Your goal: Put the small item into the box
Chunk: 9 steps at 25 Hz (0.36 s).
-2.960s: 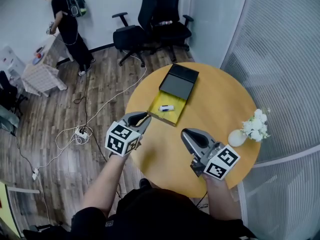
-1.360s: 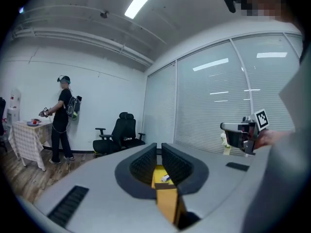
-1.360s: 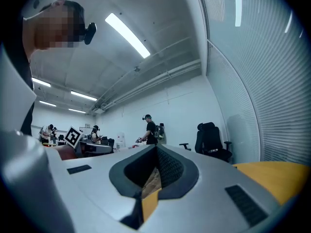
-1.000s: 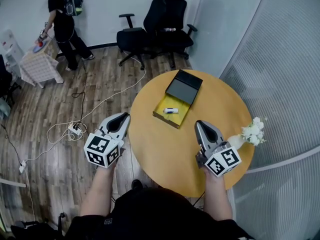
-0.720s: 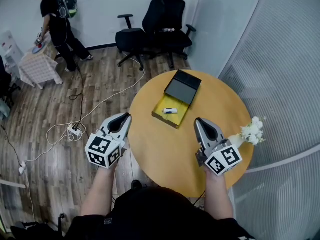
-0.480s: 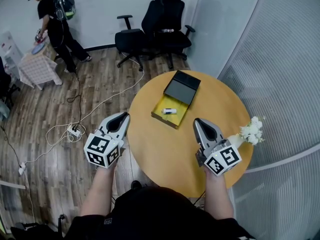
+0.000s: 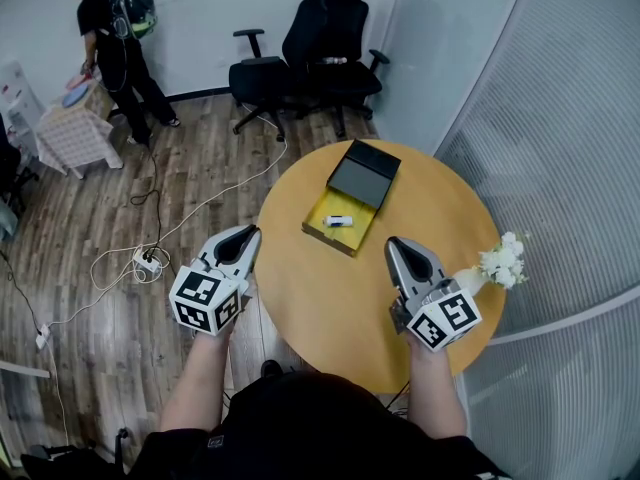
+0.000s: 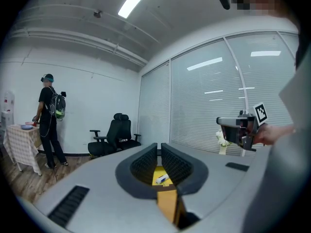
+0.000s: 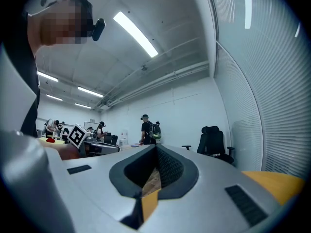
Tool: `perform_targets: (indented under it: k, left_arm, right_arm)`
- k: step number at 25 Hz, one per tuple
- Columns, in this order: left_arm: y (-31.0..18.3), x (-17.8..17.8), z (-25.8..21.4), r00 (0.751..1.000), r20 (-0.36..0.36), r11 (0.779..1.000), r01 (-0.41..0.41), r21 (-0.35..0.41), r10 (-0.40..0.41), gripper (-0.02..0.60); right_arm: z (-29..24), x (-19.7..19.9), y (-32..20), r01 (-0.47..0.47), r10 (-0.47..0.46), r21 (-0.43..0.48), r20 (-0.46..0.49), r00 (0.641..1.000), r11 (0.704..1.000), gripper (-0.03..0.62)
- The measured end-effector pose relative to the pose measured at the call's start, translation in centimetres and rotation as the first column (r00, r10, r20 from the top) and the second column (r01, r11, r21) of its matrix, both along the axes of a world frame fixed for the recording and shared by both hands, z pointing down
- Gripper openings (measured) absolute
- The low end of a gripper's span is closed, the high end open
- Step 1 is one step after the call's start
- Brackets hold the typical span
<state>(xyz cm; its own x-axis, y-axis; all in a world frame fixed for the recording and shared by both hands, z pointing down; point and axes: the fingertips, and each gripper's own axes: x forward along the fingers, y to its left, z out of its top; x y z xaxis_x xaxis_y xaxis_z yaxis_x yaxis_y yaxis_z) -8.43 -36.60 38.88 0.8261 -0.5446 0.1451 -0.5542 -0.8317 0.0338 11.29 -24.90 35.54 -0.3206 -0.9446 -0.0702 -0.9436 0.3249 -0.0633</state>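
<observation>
An open box (image 7: 326,236) with a yellow inside and a raised black lid (image 7: 366,172) stands at the far side of the round yellow table (image 7: 330,308). A small white item (image 7: 337,221) lies inside it. My left gripper (image 7: 248,234) hovers beyond the table's left edge, shut and empty. In the left gripper view, the left gripper (image 8: 159,147) frames the box (image 8: 156,172) and the item (image 8: 162,179) through its jaws. My right gripper (image 7: 397,247) is over the table's near right part, shut with nothing in it; the right gripper (image 9: 155,148) points toward the room.
A vase of white flowers (image 7: 498,261) stands at the table's right edge. Black office chairs (image 7: 322,40) are behind the table. A person (image 7: 115,33) stands by a small table at the far left. Cables (image 7: 150,260) lie on the wooden floor. Blinds line the right.
Since three seconds ago my left gripper has drawn back from the table's left edge and lower left. Over the last second both grippers have barely moved; the person at the back has shifted a little.
</observation>
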Motion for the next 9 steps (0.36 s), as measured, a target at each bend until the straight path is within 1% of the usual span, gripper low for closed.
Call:
perform_targets:
  k: [9]
  left_arm:
    - [0.42,-0.20,0.00,1.000,0.002,1.000,-0.003,-0.005,0.003,0.034]
  right_arm:
    - [-0.29,-0.58,0.24,0.007,-0.007,0.002,0.000,1.000,1.000,0.035]
